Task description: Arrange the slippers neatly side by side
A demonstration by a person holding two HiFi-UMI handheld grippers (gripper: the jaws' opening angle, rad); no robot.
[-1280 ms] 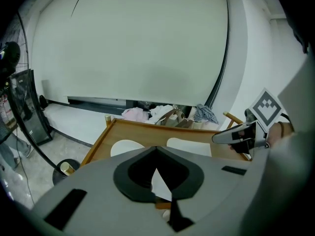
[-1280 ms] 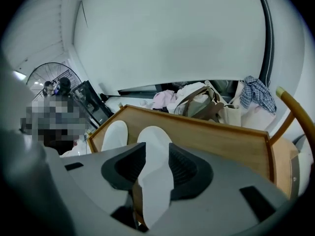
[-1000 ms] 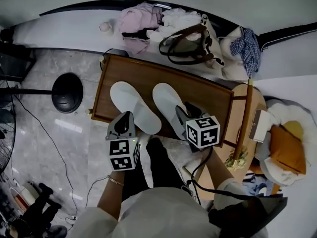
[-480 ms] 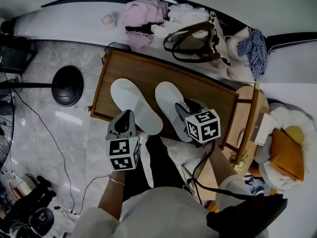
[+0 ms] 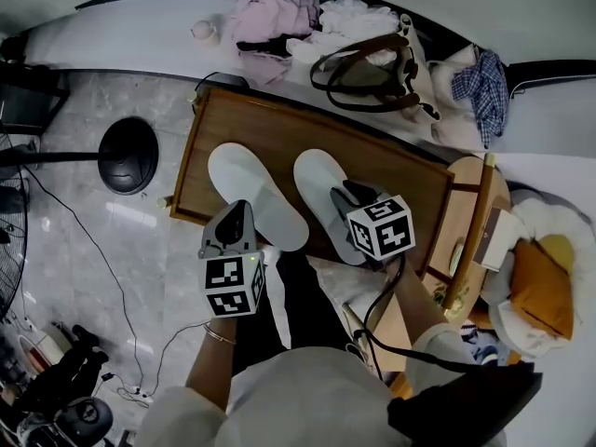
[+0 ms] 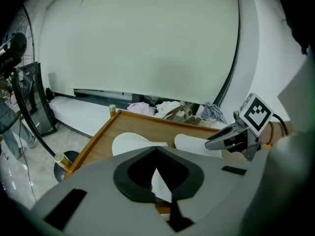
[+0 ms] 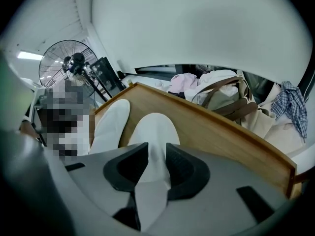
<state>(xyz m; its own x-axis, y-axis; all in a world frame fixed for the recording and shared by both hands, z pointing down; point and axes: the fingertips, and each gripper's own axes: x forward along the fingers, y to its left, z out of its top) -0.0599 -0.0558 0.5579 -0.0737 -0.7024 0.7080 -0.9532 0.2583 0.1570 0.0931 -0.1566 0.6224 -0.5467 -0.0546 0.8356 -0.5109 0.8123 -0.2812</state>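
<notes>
- Lying toes-away on the wooden tray, the left slipper and right slipper sit nearly parallel, with a thin strip of bare wood between them.
- Both heels reach the tray's near rim. The toes stop short of its far rim, leaving a band of open wood there.
- A wider bare stretch runs from the right slipper to the tray's right rim. Only a narrow margin separates the left slipper from the left rim.
- The right gripper leans down over the right slipper's heel end at the near rim. Its jaws stand apart and have just been closing, with the slipper's white showing between the 2 pads.
- The left gripper hovers at the near rim over the left slipper's heel edge. Its jaw tips meet, and whether slipper material is caught between them cannot be told.
- Past the far rim, a brown-handled bag and heaped clothes crowd a white ledge. A round black stand base sits on the floor off the left rim.
</notes>
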